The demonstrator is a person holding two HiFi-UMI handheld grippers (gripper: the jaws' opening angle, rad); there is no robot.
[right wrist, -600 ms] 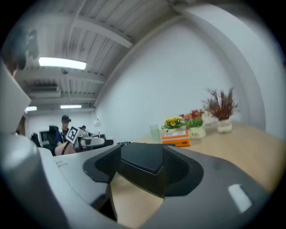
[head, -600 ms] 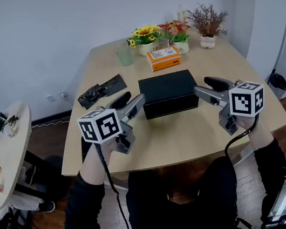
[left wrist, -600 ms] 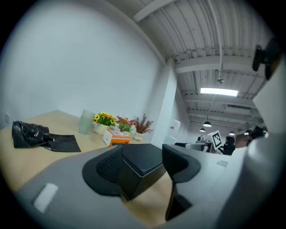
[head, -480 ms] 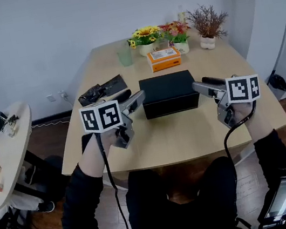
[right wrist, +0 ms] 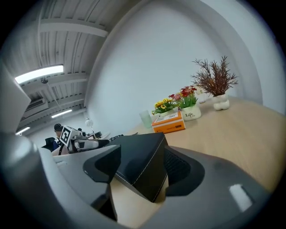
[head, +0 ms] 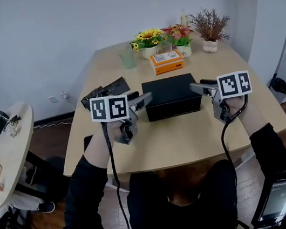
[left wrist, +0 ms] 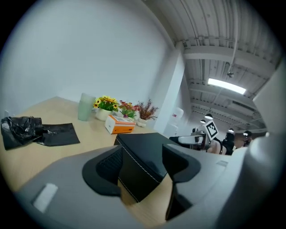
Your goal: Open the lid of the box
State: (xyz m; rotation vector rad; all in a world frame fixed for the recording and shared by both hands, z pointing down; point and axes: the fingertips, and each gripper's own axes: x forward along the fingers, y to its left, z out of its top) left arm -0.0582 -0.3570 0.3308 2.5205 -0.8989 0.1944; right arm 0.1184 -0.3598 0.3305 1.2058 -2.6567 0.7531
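A: What is different now from the moment before?

B: Both hands are higher and further from the body. The left claw (head: 139, 97) now has its tips at the left end of the box (head: 173, 107), and the right claw (head: 202, 85) has its tips at the right end. In the earlier pictures they hang lower, nearer to the front edge of the surface (head: 179, 135).

A: Do the claws hold something?

B: No. The jaws of both stand wide apart. In the left gripper view, a near corner of the box (left wrist: 143, 152) shows between the 2 jaws, but the pads do not press on it. The right gripper view shows the same with the other near corner.

A: And the box itself?

B: It keeps its place in the middle of the surface, in front of the orange carton (head: 166, 61). The lid (head: 170, 86) is closed and lies flat.

A: So what does this mean for the task?

B: I think the approach is almost finished and the opening is not yet begun. The 2 claws frame the box from both sides, so probably the next step is to catch the lid at each end and lift. I cannot see the seam between lid and base, so the right place to grip is not clear to me.
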